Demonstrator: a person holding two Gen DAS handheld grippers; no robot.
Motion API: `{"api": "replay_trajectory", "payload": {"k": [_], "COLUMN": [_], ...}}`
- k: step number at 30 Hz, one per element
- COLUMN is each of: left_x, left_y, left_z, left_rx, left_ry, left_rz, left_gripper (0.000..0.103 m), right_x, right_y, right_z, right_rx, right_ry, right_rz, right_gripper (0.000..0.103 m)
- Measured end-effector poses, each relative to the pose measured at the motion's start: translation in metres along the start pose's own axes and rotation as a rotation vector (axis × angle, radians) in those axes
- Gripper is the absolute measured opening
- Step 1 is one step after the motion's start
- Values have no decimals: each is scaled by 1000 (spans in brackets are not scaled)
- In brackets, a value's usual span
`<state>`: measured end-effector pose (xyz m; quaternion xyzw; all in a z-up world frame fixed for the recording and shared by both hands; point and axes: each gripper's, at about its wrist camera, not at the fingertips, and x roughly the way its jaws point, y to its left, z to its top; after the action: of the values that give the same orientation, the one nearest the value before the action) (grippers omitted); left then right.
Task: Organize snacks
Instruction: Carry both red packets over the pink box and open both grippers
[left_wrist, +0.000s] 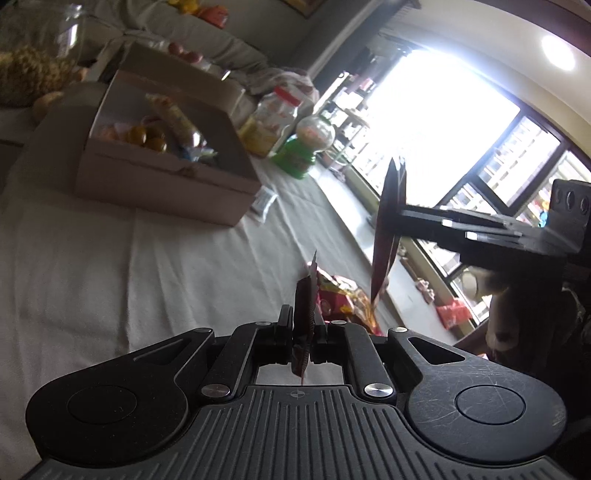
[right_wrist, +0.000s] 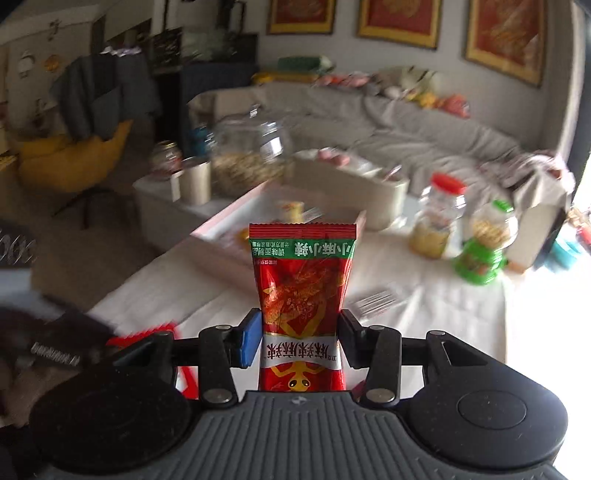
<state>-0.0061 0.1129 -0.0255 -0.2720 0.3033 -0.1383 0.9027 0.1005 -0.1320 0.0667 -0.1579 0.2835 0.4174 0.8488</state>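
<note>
My left gripper (left_wrist: 303, 332) is shut on a small dark red snack packet (left_wrist: 306, 306), seen edge-on above the white tablecloth. My right gripper (right_wrist: 298, 339) is shut on a red and green snack packet (right_wrist: 302, 295) held upright; in the left wrist view the same gripper (left_wrist: 397, 210) comes in from the right with that packet (left_wrist: 388, 229) edge-on. An open pink cardboard box (left_wrist: 162, 177) holding several snacks sits on the table ahead; it also shows in the right wrist view (right_wrist: 225, 229).
A red-lidded clear jar (right_wrist: 439, 218) and a green-based candy jar (right_wrist: 484, 243) stand right of the box. A large glass jar (right_wrist: 251, 155) and a paper cup (right_wrist: 195, 182) stand behind it. More red snack bags (left_wrist: 343, 299) lie on the cloth. A grey sofa lies beyond.
</note>
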Motion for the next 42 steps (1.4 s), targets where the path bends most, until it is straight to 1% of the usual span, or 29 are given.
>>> {"api": "replay_trajectory", "payload": {"k": [3, 5, 7, 9, 13, 14, 15, 17, 18, 19, 20, 21, 23, 25, 27, 29, 31, 32, 34, 35, 36, 39, 40, 42], "left_x": [-10, -14, -14, -6, 28, 39, 52, 74, 83, 88, 89, 86, 69, 50, 35, 26, 26, 27, 29, 29, 28, 19, 19, 21], "left_y": [-4, -3, 6, 16, 40, 50, 62, 84, 95, 101, 108, 114, 122, 125, 128, 129, 132, 134, 133, 133, 134, 136, 137, 137], "left_z": [28, 53, 82, 111, 158, 167, 173, 177, 176, 173, 168, 163, 153, 145, 140, 136, 137, 138, 140, 140, 140, 136, 134, 131], "left_rx": [42, 54, 27, -5, -42, -62, -106, -203, -221, -224, -228, -236, -256, -249, -233, -217, -206, -205, -196, -195, -199, -208, -208, -215], "left_ry": [-63, -127, -184, -222, -239, -244, -240, -209, -200, -212, -246, -293, -427, -541, -619, -666, -655, -631, -590, -585, -583, -581, -579, -569], "left_rz": [34, 51, 46, 45, 55, 64, 92, 189, 234, 264, 283, 287, 276, 286, 316, 355, 397, 427, 492, 498, 482, 430, 425, 411], "left_gripper": [12, 12, 12, 11, 11, 12, 14, 17, 18, 18, 18, 18, 18, 18, 18, 18, 18, 18, 18, 18, 18, 18, 18, 18], "right_x": [-10, -14, -13, -10, 7, 11, 18, 31, 38, 45, 53, 61, 79, 102, 133, 170, 213, 234, 271, 285, 295, 297, 290, 270], "right_y": [8, 11, 10, 8, -6, -10, -15, -21, -24, -27, -30, -33, -35, -36, -36, -33, -25, -17, -4, 2, 5, 7, 6, -1], "right_z": [4, 9, 15, 21, 37, 40, 44, 51, 55, 60, 66, 71, 85, 102, 121, 138, 150, 153, 157, 157, 159, 160, 160, 159], "right_rx": [-4, -12, -4, 8, 67, 85, 105, 132, 142, 151, 160, 167, 175, 189, 223, 265, 296, 289, 251, 228, 206, 191, 178, 148], "right_ry": [-7, -30, -47, -58, -52, -48, -44, -31, -24, -18, -10, -4, 8, 24, 55, 110, 178, 206, 250, 261, 257, 222, 195, 137], "right_rz": [24, 5, -9, -25, -62, -63, -64, -76, -79, -81, -84, -85, -87, -75, -30, 30, 77, 79, 51, 50, 49, 72, 72, 62], "right_gripper": [44, 44, 44, 44, 44, 44, 44, 44, 44, 44, 44, 44, 44, 44, 44, 44, 44, 44, 45, 48, 51, 56, 57, 66]}}
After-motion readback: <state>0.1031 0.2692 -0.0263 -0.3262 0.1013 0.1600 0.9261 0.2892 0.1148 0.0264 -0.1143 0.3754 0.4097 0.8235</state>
